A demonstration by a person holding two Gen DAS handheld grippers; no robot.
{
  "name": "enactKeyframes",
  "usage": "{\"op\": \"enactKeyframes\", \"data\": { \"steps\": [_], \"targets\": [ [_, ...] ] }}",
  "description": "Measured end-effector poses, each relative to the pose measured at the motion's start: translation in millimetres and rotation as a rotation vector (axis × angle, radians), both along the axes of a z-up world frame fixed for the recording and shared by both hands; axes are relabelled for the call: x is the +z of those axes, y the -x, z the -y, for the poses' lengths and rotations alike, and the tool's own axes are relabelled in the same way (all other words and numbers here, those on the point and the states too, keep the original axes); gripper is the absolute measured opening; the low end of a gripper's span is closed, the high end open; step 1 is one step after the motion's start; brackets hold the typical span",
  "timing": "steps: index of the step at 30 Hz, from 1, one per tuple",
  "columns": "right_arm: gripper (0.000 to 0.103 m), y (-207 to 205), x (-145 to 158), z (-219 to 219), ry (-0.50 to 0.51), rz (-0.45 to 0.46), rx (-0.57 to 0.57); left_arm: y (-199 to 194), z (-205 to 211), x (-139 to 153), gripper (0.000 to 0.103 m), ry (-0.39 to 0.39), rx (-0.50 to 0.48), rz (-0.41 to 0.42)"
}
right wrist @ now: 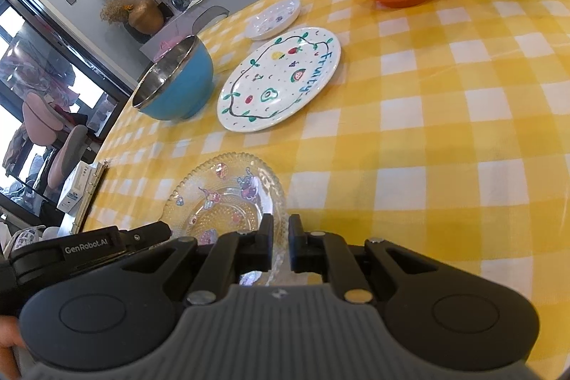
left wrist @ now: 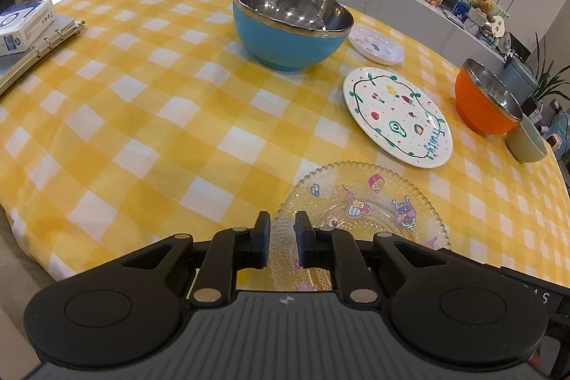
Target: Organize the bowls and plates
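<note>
Straddling opposite edges of the clear beaded glass plate with cartoon prints, the left tongs and right tongs stand narrowly parted, whether gripping its rim I cannot tell.

The white plate with the drawn fruits and a green vine border carries one hand-lettered word in blue along its rim: "Fruity". In the left wrist view the same word on this plate reads upside down. A black bar on the left gripper's body, seen in the right wrist view, bears the white brand mark "GenRobot.AI". The white box at the bench's edge has printing too small to read.
</note>
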State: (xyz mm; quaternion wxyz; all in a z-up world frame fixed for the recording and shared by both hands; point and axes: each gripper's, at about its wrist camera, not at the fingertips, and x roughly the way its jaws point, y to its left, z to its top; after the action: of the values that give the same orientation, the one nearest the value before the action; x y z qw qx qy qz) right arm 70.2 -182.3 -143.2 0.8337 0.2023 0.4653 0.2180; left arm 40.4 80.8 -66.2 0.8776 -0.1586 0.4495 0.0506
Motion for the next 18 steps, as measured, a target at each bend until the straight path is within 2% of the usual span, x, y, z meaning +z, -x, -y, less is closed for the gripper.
{"op": "enactKeyframes", "data": {
  "steps": [2,4,6,8,13,18],
  "targets": [
    [0.013,1,2,-1,0.005,0.010,0.003,1,1,1,0.016,-0.007,0.001,0.006],
    [0.029,2,5,0,-0.001,0.021,0.003,2,3,5,0.026,-0.024,0.001,0.027],
    [0.035,3,8,0,0.004,0.043,-0.003,4,5,10,0.032,-0.040,0.002,0.049],
    [0.035,3,11,2,0.010,0.065,-0.009,3,7,16,0.033,-0.049,0.003,0.060],
    [0.046,-3,17,10,0.005,0.091,-0.053,-7,19,36,0.042,-0.052,-0.030,0.102],
    [0.050,-12,21,22,0.021,0.122,-0.117,-26,32,55,0.047,-0.063,-0.089,0.142]
  ]
}}
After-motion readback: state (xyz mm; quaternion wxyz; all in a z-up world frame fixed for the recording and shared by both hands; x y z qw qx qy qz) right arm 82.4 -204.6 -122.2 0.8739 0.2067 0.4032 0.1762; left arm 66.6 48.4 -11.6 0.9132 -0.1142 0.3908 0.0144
